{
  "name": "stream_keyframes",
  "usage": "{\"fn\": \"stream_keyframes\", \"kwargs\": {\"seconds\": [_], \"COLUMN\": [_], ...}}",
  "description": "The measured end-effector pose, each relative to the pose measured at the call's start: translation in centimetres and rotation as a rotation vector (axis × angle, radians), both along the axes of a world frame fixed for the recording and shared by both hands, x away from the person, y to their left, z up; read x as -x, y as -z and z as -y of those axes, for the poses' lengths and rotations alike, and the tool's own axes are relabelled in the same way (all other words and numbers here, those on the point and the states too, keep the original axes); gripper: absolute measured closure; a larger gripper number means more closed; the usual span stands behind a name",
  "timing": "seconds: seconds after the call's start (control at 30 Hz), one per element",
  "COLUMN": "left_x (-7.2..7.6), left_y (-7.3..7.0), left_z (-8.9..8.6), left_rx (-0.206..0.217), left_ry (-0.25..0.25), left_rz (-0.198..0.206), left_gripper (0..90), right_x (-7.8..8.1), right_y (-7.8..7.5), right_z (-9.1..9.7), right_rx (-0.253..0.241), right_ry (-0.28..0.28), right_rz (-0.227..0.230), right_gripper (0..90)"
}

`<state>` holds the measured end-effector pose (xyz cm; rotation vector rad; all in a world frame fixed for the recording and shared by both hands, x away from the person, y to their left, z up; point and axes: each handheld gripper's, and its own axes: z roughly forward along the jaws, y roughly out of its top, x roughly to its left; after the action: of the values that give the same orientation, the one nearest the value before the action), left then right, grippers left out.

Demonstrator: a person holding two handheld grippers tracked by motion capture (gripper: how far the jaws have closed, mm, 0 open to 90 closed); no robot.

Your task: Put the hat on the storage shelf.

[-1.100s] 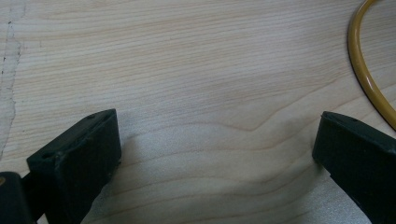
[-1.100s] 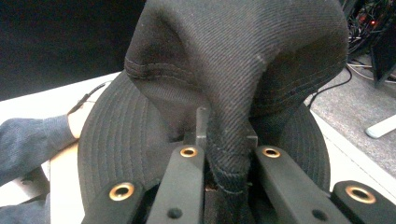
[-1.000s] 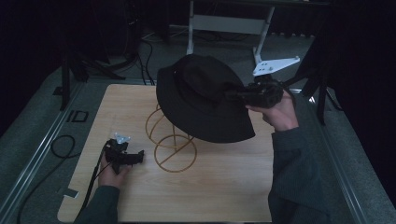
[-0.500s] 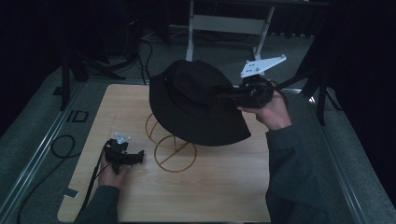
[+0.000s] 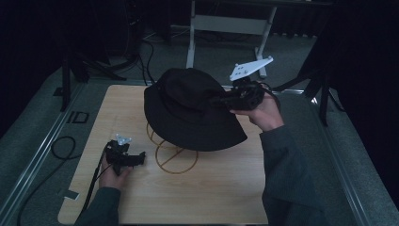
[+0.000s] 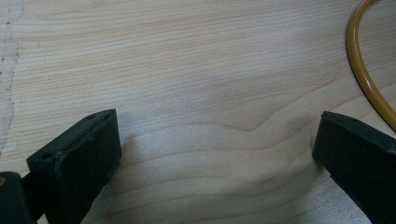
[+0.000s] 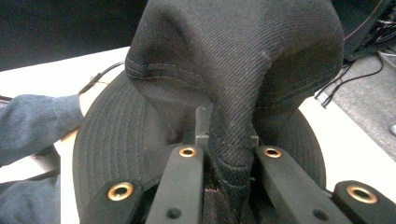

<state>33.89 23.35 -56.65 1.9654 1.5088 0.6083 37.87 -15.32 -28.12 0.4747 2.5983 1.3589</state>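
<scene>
While the right gripper (image 5: 225,100) stays clamped on a fold of the crown of the black bucket hat (image 5: 188,110), the hat hangs over the gold wire stand (image 5: 171,153), its brim covering the stand's upper loops and leaving the round base ring in sight on the wooden table (image 5: 226,188). Compared with a second ago, the hat and the hand carrying it have drifted a little to the left across the table relative to the stand, and the grey plate on the gripper has tipped up, so the hat is now more nearly centred above the stand. In the right gripper view, the jaws sit close together with a pinch of dark twill (image 7: 233,154) squeezed between them, so the grip looks firm. The left gripper (image 5: 139,157) rests on the table just to the left of the stand's base ring, jaws spread wide with nothing between them; its own view shows bare wood and a curve of the gold ring (image 6: 366,79). Judging by this, the hat is being settled onto the stand, and what remains is lowering it squarely and releasing.
</scene>
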Motion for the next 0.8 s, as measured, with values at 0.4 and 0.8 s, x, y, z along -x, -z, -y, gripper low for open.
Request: {"fn": "stream_keyframes", "kwargs": {"seconds": [0.4, 0.8], "left_x": [0.0, 0.0], "left_y": [0.0, 0.0], "left_z": [0.0, 0.0], "left_rx": [0.0, -0.002], "left_ry": [-0.001, 0.002], "left_rz": [0.002, -0.001], "left_gripper": [1.3, 1.3], "right_x": [-0.7, -0.9], "right_y": [0.7, 0.9], "right_z": [-1.7, -3.5], "right_rx": [0.078, 0.161], "right_ry": [-0.034, -0.069], "right_rz": [-0.055, -0.085], "right_gripper": [81.8, 79.9]}}
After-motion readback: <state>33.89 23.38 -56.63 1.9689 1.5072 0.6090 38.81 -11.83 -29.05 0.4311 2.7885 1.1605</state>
